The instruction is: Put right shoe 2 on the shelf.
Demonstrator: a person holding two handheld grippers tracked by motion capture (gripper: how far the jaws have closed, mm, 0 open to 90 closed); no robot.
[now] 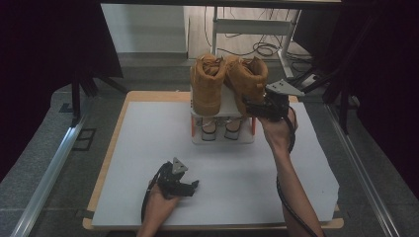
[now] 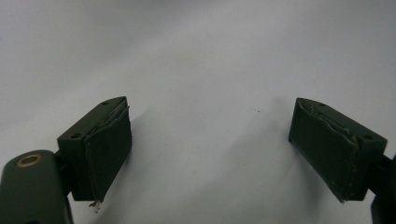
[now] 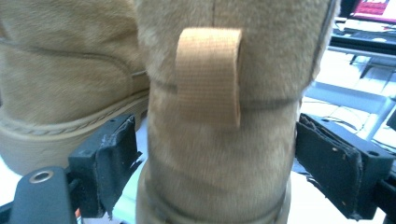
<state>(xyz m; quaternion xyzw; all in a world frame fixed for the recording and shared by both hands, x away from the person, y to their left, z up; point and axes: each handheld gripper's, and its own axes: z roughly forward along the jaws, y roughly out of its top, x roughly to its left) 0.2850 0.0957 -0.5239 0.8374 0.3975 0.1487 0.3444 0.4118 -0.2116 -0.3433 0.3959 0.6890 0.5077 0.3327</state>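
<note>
Two tan suede boots stand side by side on top of a small white rack (image 1: 230,106) at the back of the table. The left boot (image 1: 207,84) points its toe toward me; the right boot (image 1: 247,76) is turned at an angle. My right gripper (image 1: 253,109) is at the right boot's heel. In the right gripper view its jaws stand open on either side of that heel (image 3: 219,154), below the pull loop (image 3: 208,74), with a gap at the left pad (image 3: 112,163). The other boot (image 3: 65,84) is beside it. My left gripper (image 1: 192,187) rests open and empty on the white board (image 2: 210,70).
The rack's lower shelf holds a pair of dark strapped shoes (image 1: 217,129). The white board (image 1: 148,148) covers a wooden table (image 1: 106,168). Metal rails run along both sides of the table. Desk legs and cables (image 1: 262,47) lie behind the rack.
</note>
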